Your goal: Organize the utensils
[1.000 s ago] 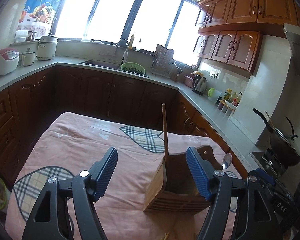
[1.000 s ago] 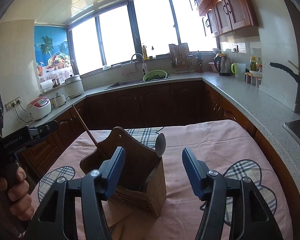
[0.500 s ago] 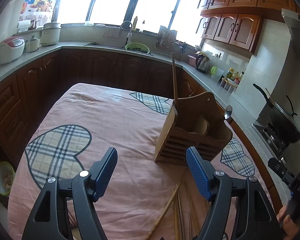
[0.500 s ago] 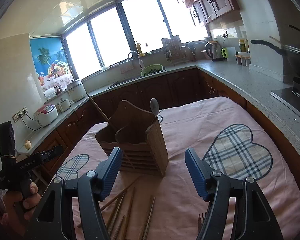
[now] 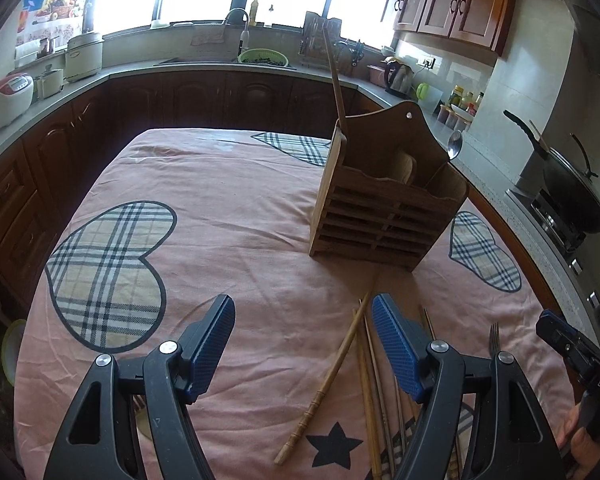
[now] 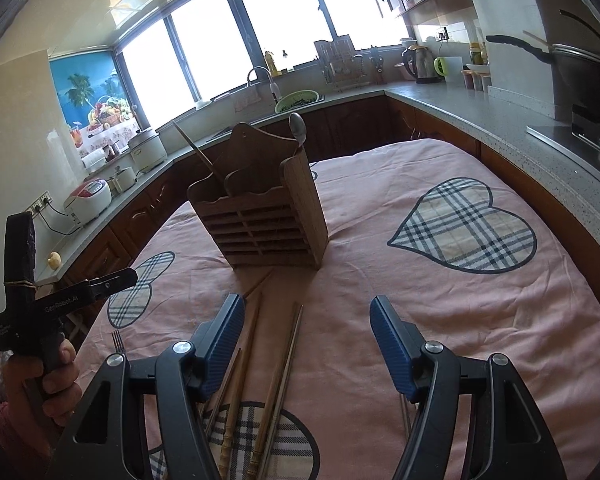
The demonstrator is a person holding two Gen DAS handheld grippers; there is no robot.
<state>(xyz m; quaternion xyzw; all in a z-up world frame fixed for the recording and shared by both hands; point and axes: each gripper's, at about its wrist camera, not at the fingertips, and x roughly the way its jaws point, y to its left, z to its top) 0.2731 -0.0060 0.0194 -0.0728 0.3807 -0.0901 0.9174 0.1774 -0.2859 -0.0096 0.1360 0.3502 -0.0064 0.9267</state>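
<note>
Pink tablecloth (image 5: 228, 200) with plaid hearts and a dark star under the tongs. Brown slatted wooden holder (image 5: 384, 216) ahead of blue-padded, black-framed left gripper (image 5: 302, 344).

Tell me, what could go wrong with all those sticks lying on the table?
The chopsticks lie crossed and bunched together, so an open gripper might pinch several at once or knock some away. The wooden holder already has one tall stick leaning out, so a bump could tip it.
</note>
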